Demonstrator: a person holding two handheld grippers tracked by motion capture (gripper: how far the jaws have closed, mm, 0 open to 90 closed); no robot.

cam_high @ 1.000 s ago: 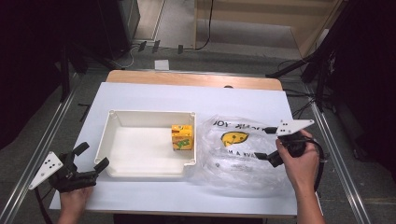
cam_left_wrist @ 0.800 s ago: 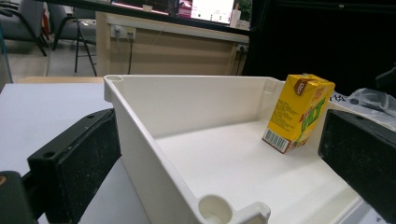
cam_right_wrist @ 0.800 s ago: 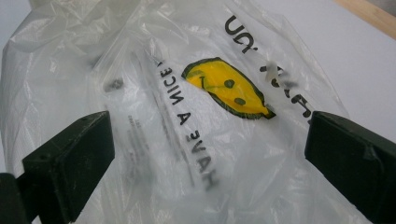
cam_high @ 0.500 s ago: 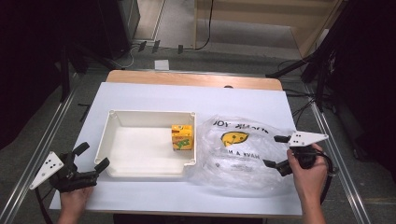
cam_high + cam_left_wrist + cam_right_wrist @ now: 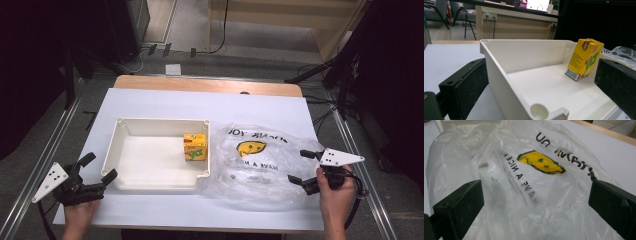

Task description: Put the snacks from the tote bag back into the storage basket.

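- While the left gripper (image 5: 94, 174) stays parked at the near left corner of the table, the right gripper (image 5: 300, 166) has slid back toward the person and down to the near right edge of the plastic bag (image 5: 260, 162); a second ago it hung higher, over the bag's far right side.
- Close in front of the right gripper, the bag lies flat and crumpled; in the right gripper view the film runs between and beyond the jaws, which stand wide apart and hold nothing.
- A little farther ahead of that gripper is the bag's yellow smiley print (image 5: 541, 165), with black lettering around it.
- I judge that the pull-back puts the right gripper in line with the bag's edge, so the work in hand looks like taking hold of the bag, perhaps to open it; no grasp is made yet.
- Just ahead of the left gripper, its jaws also wide open and empty, is the near corner of the white tray (image 5: 499, 75).
- Farther on, across the tray from that gripper, the yellow juice carton (image 5: 584, 58) stands slightly tilted against the far wall, on the side nearest the bag; it has not moved.
- Beyond both lies bare white tabletop (image 5: 200, 102).
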